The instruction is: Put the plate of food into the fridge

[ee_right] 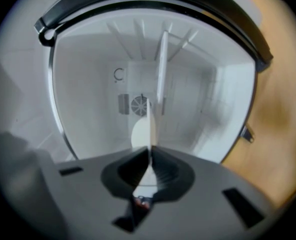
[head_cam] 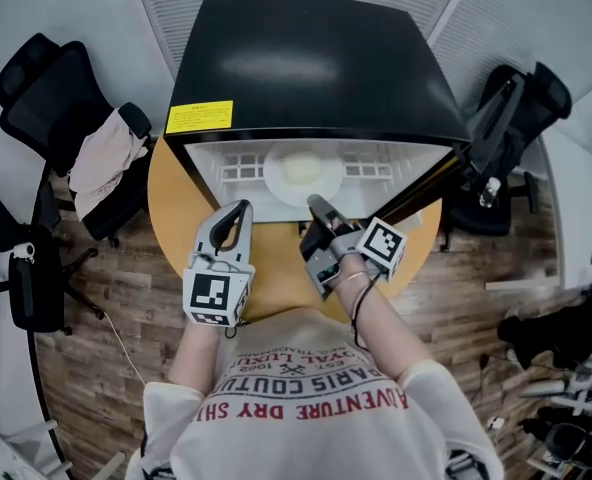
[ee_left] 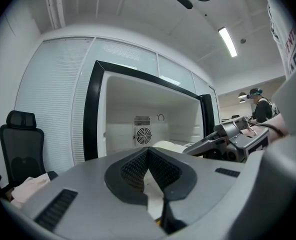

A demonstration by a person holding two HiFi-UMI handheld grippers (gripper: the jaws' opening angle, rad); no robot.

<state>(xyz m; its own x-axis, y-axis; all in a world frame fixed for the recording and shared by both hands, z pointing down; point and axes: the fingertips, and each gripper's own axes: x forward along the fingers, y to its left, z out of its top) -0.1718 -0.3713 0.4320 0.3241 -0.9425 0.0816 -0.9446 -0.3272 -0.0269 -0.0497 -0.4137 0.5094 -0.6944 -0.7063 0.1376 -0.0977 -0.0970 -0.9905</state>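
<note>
A white plate of pale food (head_cam: 301, 171) lies on the white shelf inside the open black fridge (head_cam: 306, 58). Both grippers hang just in front of the fridge mouth, above the table, apart from the plate. My left gripper (head_cam: 241, 208) is shut and empty, and its own view shows its tips (ee_left: 148, 150) meeting, with the plate (ee_left: 170, 146) beyond them. My right gripper (head_cam: 314, 202) is turned on its side, also shut with nothing held. Its view looks along the tips (ee_right: 149, 148) into the fridge at the plate (ee_right: 140, 131).
The fridge stands on a round wooden table (head_cam: 171, 198), its door (head_cam: 426, 190) swung open to the right. A black office chair (head_cam: 46, 98) with a pale cloth (head_cam: 101, 158) stands at the left. Another chair (head_cam: 511, 118) stands at the right. The right gripper's body (ee_left: 228, 134) shows in the left gripper view.
</note>
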